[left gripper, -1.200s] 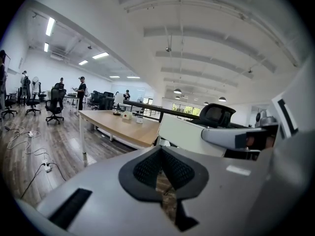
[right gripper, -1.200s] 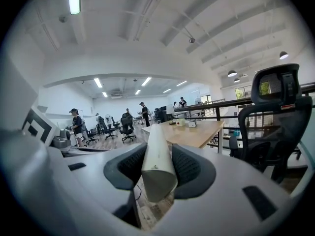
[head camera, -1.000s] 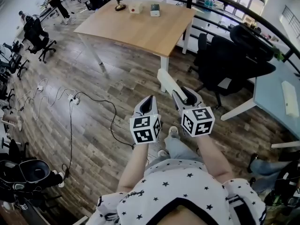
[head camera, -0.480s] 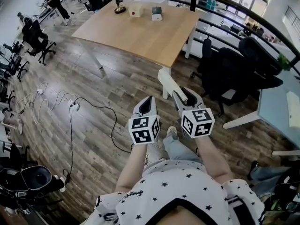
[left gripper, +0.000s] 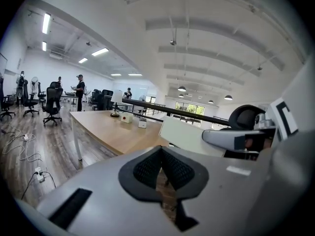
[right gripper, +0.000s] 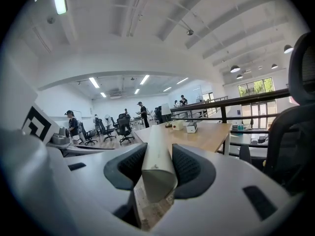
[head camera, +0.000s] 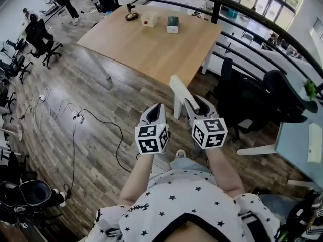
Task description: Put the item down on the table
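A long white box-shaped item sticks forward and up from my right gripper, whose pads are shut on its near end; the right gripper view shows the item clamped between the dark pads of that gripper. My left gripper hangs beside it, shut and empty, its pads meeting in the left gripper view. The wooden table lies ahead, beyond both grippers. Both are held over the plank floor, short of the table's near edge.
On the table's far side stand a small lamp, a white box with a red button and a small box. Black office chairs stand right of the table. Cables lie on the floor at left.
The table has come nearer and sits lower in the head view. Both grippers keep the same pose, the right one still holding the white item.
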A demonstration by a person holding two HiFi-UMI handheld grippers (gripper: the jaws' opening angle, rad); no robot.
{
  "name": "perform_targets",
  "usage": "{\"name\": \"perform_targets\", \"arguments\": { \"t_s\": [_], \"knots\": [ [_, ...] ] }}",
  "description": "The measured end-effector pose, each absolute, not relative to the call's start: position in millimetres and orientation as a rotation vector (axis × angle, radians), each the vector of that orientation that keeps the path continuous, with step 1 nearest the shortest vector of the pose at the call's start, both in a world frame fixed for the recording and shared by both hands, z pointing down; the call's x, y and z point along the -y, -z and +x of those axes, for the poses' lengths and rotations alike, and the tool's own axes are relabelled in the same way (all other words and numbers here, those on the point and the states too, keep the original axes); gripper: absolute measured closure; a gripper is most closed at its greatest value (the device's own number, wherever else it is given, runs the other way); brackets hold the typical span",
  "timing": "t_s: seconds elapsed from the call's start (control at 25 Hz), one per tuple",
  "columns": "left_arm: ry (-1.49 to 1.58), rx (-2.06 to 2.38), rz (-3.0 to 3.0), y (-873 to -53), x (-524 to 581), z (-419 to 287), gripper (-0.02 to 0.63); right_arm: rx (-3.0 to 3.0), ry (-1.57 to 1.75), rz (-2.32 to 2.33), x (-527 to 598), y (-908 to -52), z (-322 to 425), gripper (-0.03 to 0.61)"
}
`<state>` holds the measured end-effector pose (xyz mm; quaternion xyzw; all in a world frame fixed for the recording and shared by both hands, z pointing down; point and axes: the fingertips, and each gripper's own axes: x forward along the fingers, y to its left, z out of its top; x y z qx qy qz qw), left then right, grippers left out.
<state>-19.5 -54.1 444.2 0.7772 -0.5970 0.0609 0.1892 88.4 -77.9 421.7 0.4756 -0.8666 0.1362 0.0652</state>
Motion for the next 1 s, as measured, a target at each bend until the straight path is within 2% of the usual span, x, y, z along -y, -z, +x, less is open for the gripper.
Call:
{"name": "perform_targets", "arguments": {
  "t_s": [0.52, 1.0],
  "knots": [
    [-0.151, 1.689, 2.122, -463, 130, -22, 0.603, 2.6, -0.421, 1.412, 167, -436, 95, 0.428],
    [-0.145, 1.626, 2.118, -481, 242, -55, 0.603, 2.516, -0.399, 1.453, 269, -456, 71, 0.428]
  ]
}}
